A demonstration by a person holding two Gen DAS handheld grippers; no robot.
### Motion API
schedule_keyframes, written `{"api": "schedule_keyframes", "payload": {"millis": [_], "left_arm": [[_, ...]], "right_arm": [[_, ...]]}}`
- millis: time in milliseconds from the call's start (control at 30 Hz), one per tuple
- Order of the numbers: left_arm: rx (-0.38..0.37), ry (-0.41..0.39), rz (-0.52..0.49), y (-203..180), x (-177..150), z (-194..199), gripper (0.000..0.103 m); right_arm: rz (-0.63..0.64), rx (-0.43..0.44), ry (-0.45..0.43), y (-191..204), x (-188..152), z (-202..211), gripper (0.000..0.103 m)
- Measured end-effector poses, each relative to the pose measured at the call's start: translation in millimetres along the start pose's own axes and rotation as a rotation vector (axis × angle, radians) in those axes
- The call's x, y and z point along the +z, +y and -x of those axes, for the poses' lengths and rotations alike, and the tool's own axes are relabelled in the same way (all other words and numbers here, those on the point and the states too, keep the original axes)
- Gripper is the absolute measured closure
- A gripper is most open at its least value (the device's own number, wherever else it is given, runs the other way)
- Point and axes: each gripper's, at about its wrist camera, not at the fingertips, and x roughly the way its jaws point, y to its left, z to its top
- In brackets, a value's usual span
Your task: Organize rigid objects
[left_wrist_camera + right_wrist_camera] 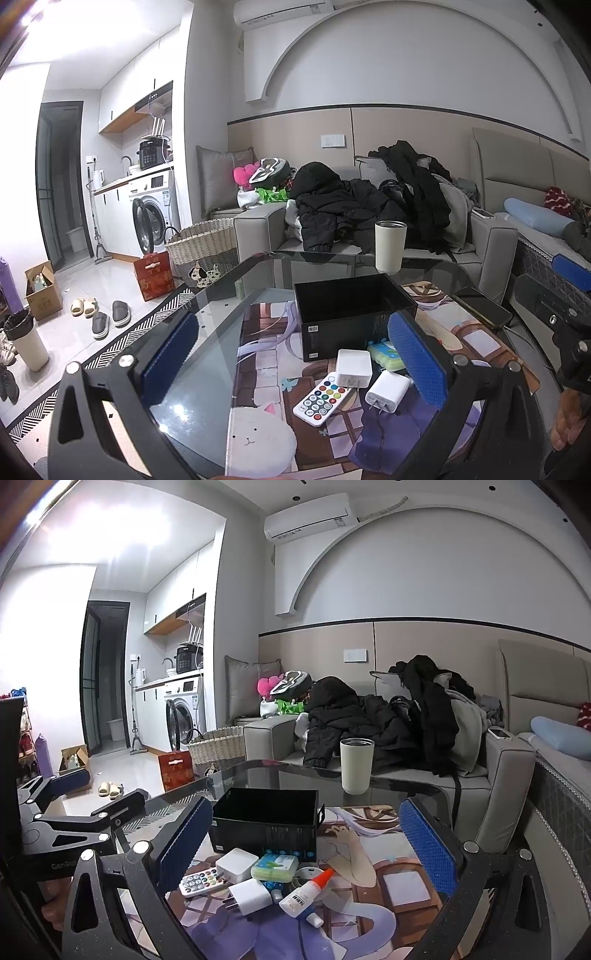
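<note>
Right wrist view, right gripper (pixel 306 849) and left gripper (pixel 295 354) wide open, empty, black box (pixel 266 823) seemingly empty.

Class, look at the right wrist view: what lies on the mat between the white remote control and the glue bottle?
A white plug adapter lies between the remote control and the glue bottle, seen clearly in the right wrist view.

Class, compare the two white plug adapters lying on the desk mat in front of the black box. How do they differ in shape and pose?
1. The adapter nearer the box looks flatter and squarer; the adapter nearer the camera looks blockier.
2. In the left wrist view the nearer-the-box adapter shows two thin flat prongs, while in the right wrist view the near adapter shows round pins.
3. The first lies close to the black box; the second lies further forward, beside the glue bottle.

Both are white with rounded corners.
</note>
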Motion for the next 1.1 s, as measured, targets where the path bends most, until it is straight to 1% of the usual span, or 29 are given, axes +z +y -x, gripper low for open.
{"api": "schedule_keyframes", "payload": {"millis": [167,200,267,500,533,600,700,767,800,900,1100], "left_arm": [[0.002,0.003,-0.003,-1.1,-1.2,-2.1,0.0],[0.001,0.004,-0.003,-1.1,-1.9,-1.9,0.0],[0.002,0.004,-0.005,-1.5,-0.6,-1.9,0.0],[-0.002,0.019,0.001,-1.8,2.4,-1.5,0.0],[-0.001,0.017,-0.001,-1.9,3.4,-1.4,0.0],[-0.003,0.013,-0.003,-2.1,3.7,-0.3,0.0],[-0.003,0.016,-0.002,-2.3,3.6,-0.8,0.0],[-0.003,0.017,0.001,-1.3,3.6,-0.5,0.0],[-0.002,0.015,0.001,-1.3,3.8,-0.2,0.0],[-0.004,0.015,0.0,-1.5,4.0,-0.5,0.0],[-0.004,0.019,0.003,-1.5,4.0,-0.1,0.0]], "right_arm": [[0.002,0.01,0.012,-3.8,-4.6,2.5,0.0],[0.004,0.011,0.015,3.0,-2.4,-1.2,0.0],[0.001,0.012,0.011,0.0,-1.0,0.9,0.0],[-0.003,0.011,0.047,-1.2,0.6,5.2,0.0],[-0.01,0.012,0.036,-3.6,-2.1,2.5,0.0],[0.005,0.009,-0.02,-2.6,-3.4,3.3,0.0],[0.01,0.006,-0.029,-3.3,-3.7,2.1,0.0],[0.02,0.007,-0.054,-3.5,-4.4,2.2,0.0],[0.022,0.005,-0.054,-3.5,-4.5,1.8,0.0],[0.007,0.006,-0.015,-3.8,-4.5,0.0,0.0],[0.008,0.007,-0.017,-4.9,-3.8,0.8,0.0]]}}
